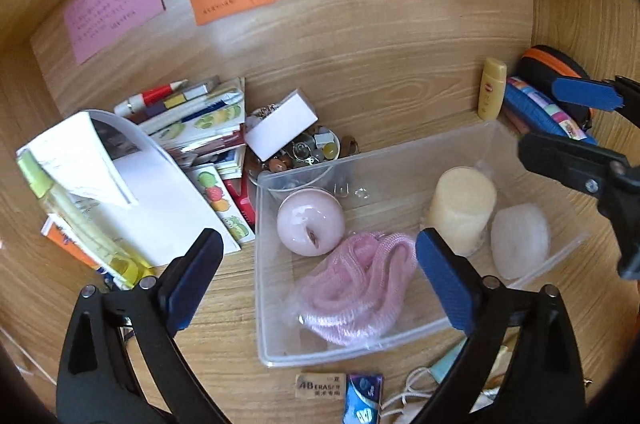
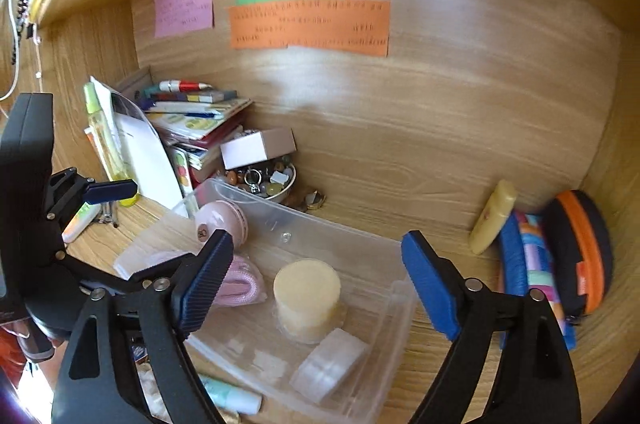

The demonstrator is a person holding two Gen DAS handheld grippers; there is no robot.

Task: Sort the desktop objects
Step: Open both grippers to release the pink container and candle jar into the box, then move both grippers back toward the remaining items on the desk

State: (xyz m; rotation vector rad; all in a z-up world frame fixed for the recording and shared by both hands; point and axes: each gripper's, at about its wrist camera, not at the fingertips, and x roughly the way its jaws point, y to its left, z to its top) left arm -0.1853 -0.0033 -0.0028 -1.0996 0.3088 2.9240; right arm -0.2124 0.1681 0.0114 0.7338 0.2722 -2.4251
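A clear plastic bin point(image 1: 264, 264) point(image 2: 384, 308) stands on the wooden desk. It holds a pink round case point(image 1: 311, 222) point(image 2: 221, 220), a bagged pink cord point(image 1: 356, 288) point(image 2: 240, 284), a cream jar point(image 1: 462, 209) point(image 2: 307, 298) and a white puck point(image 1: 519, 240) point(image 2: 332, 364). My left gripper point(image 1: 320, 264) is open and empty above the bin's near left part. My right gripper point(image 2: 318, 276) is open and empty over the bin; it also shows in the left wrist view point(image 1: 568, 119) at the right edge.
A stack of books, papers and pens point(image 1: 192, 127) point(image 2: 192, 119) sits left, with a bowl of trinkets point(image 1: 304, 151) point(image 2: 268, 179) under a white box. A yellow tube point(image 1: 491, 89) point(image 2: 491, 216), a colourful pouch point(image 2: 532, 264) and a black-orange case point(image 2: 580, 252) sit right. An eraser point(image 1: 320, 386) lies in front.
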